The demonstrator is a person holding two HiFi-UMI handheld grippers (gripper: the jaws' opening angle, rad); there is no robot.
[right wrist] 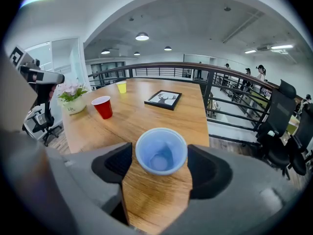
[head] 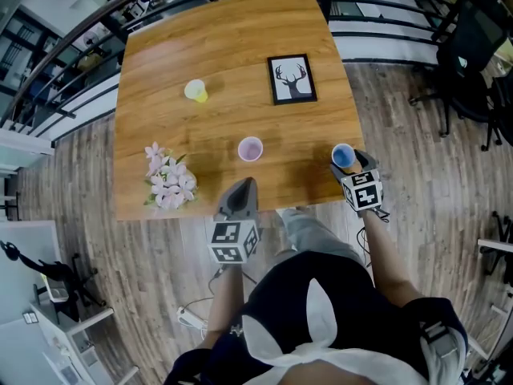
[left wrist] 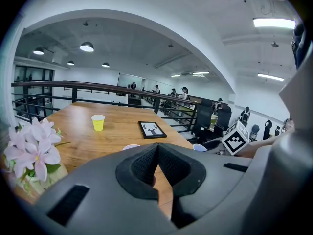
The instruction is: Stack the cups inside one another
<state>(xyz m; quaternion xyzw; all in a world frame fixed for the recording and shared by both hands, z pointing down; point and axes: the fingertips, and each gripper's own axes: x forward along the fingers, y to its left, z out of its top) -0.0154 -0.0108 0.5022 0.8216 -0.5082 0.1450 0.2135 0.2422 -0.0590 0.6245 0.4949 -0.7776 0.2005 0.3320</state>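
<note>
Three cups stand apart on the wooden table [head: 208, 46]. The blue cup [head: 343, 156] [right wrist: 161, 153] is upright near the front right corner. My right gripper [head: 348, 164] [right wrist: 160, 156] is open, one jaw on each side of it, the pads close beside its rim. The red cup [head: 250, 148] [right wrist: 103, 106] stands in the middle near the front. A yellow cup [head: 195, 91] [left wrist: 98, 122] sits further back on the left. My left gripper [head: 244, 184] [left wrist: 157, 148] is shut and empty, its tip over the front edge just short of the red cup.
A framed deer picture [head: 291, 79] lies flat at the back right of the table. A pot of pink flowers [head: 168, 181] stands at the front left corner. A railing runs behind the table, and office chairs [head: 465, 62] stand off to the right.
</note>
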